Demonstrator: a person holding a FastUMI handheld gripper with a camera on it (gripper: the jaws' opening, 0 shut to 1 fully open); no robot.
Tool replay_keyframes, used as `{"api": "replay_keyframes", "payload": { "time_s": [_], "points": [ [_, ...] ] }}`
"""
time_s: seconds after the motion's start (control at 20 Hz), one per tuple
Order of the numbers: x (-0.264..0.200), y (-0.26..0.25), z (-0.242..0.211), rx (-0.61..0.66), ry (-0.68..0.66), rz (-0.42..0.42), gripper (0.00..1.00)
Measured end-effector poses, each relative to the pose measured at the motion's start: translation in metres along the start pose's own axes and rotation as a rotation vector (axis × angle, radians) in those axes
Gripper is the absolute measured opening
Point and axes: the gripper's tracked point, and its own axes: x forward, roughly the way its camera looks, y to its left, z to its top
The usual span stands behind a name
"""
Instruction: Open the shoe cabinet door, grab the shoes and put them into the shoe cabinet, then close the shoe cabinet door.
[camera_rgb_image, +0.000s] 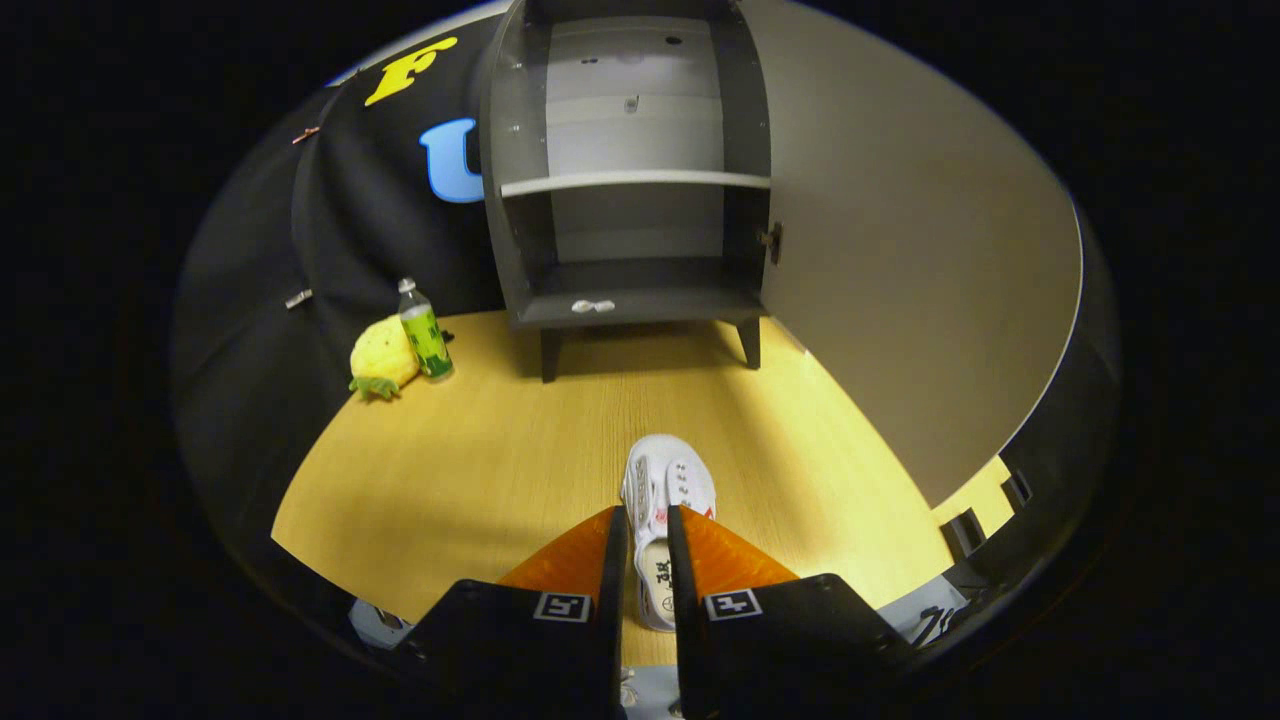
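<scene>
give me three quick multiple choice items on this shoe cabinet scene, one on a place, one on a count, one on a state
1. Where is the white shoe?
A. on the cabinet's shelf
B. between the gripper fingers, on the wooden floor
C. beside the bottle

2. How many shelf boards divide the shoe cabinet inside?
A. one
B. two
C. three

3. The cabinet door is:
A. shut
B. open, swung out to one side
C. taken off

Answers:
1 B: both fingers flank the shoe's sides.
2 A: a single pale board crosses the inside.
3 B: the interior is exposed and the door hangs at its hinge.
</scene>
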Motion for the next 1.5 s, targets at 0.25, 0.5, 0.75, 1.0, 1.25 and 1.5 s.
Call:
{"api": "replay_keyframes", "payload": {
  "time_s": [0.25, 0.5, 0.75, 1.0, 1.25, 1.5],
  "points": [
    [0.031, 0.001, -0.040, 0.022, 0.093, -0.002, 0.27],
    [0.060, 0.006, -0.058, 0.034, 0.124, -0.002, 0.27],
    [0.085, 0.010, -0.061, 0.026, 0.119, 0.002, 0.27],
    [0.104, 0.011, -0.055, 0.013, 0.056, -0.003, 0.26],
    [0.124, 0.009, -0.051, 0.028, 0.004, -0.021, 0.21],
    [0.129, 0.006, -0.050, -0.017, -0.018, -0.049, 0.21]
  ]
}}
